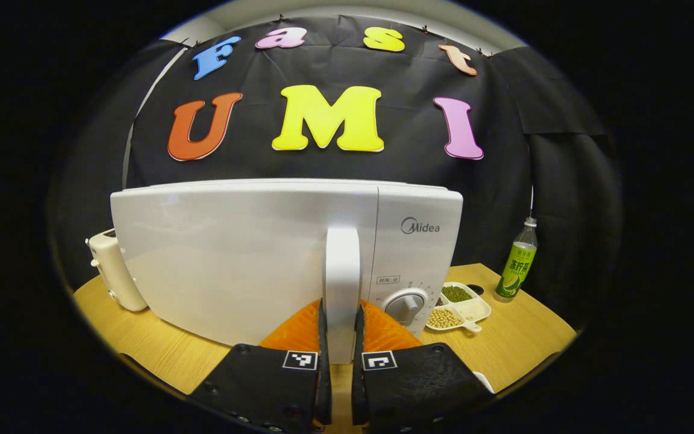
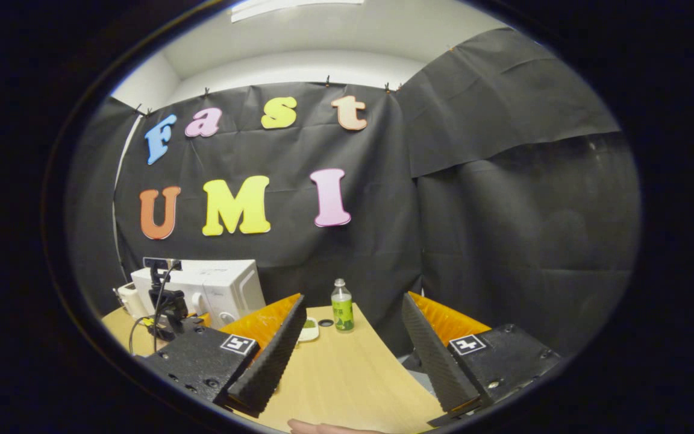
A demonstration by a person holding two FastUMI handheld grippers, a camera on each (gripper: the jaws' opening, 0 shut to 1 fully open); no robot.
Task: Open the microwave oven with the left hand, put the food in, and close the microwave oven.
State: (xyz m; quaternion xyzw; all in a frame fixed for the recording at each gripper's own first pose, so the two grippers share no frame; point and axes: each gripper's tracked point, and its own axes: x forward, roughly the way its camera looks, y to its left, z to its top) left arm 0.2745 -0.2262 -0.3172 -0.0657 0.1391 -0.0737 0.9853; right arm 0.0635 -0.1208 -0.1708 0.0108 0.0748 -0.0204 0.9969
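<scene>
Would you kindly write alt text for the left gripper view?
The left gripper is shut on the microwave door's handle, door closed. A toaster stands at its left; a bean tray and bottle at its right.

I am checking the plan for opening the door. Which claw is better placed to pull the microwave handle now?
Left. The left claw already has both fingers closed on the white door handle of the microwave. The right claw is open above the table, away from the microwave.
</scene>
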